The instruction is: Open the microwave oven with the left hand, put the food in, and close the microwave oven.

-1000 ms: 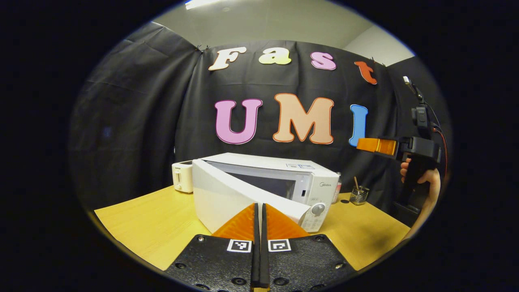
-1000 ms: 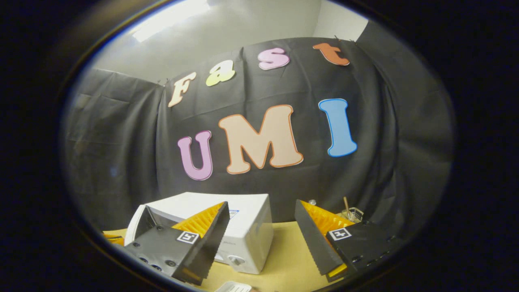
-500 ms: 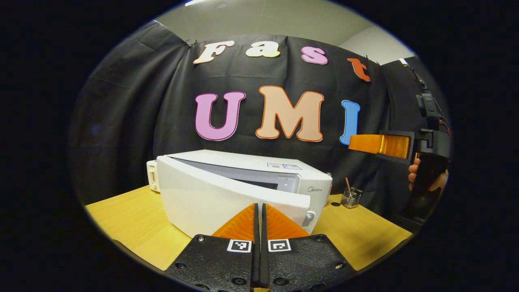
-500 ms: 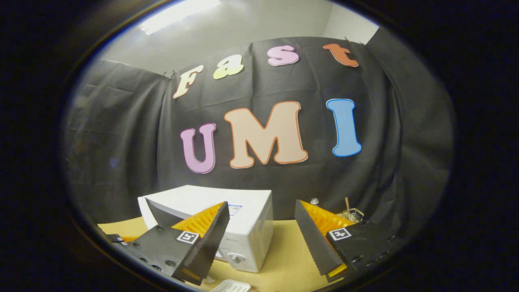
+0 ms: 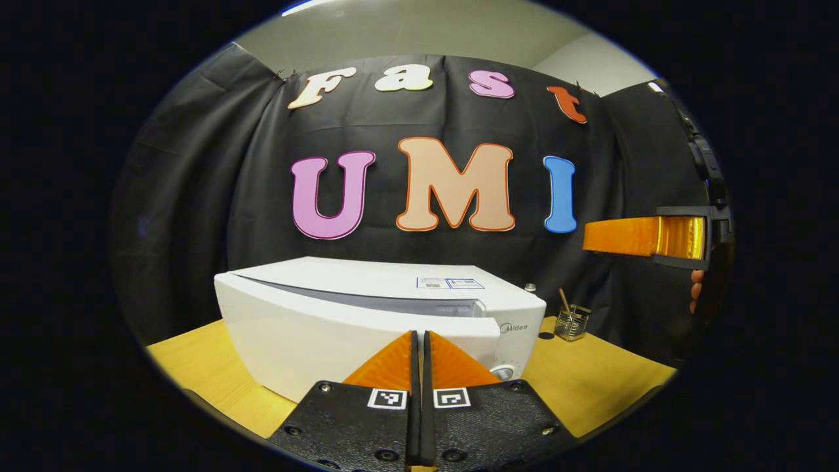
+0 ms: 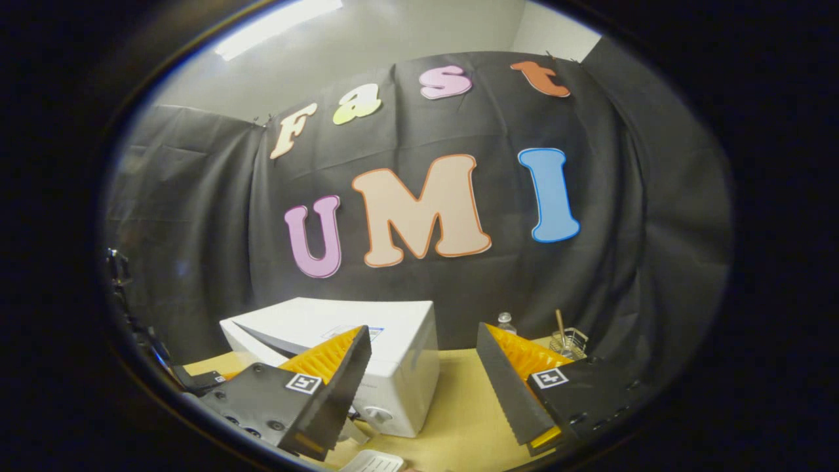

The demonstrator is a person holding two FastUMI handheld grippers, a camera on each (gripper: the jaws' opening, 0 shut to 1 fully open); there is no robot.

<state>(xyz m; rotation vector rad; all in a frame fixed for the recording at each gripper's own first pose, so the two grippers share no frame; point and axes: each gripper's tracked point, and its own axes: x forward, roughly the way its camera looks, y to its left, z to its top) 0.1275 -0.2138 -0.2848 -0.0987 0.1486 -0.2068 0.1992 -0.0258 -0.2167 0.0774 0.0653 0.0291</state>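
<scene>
Your left gripper [image 5: 419, 337], fingers pressed together, empty, nearer: microwave door [image 5: 341, 334] at 12 o'clock, slightly ajar. Right gripper [image 6: 419, 367] spread, empty.

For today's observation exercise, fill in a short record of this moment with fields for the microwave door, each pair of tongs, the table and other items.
microwave door: door nearly shut, a narrow gap along its top edge
left tongs: shut, empty, tips at the door's front
right tongs: open, empty, held above the table
table: yellow wooden top
other items: small glass holder with a stick, right of the microwave
</scene>
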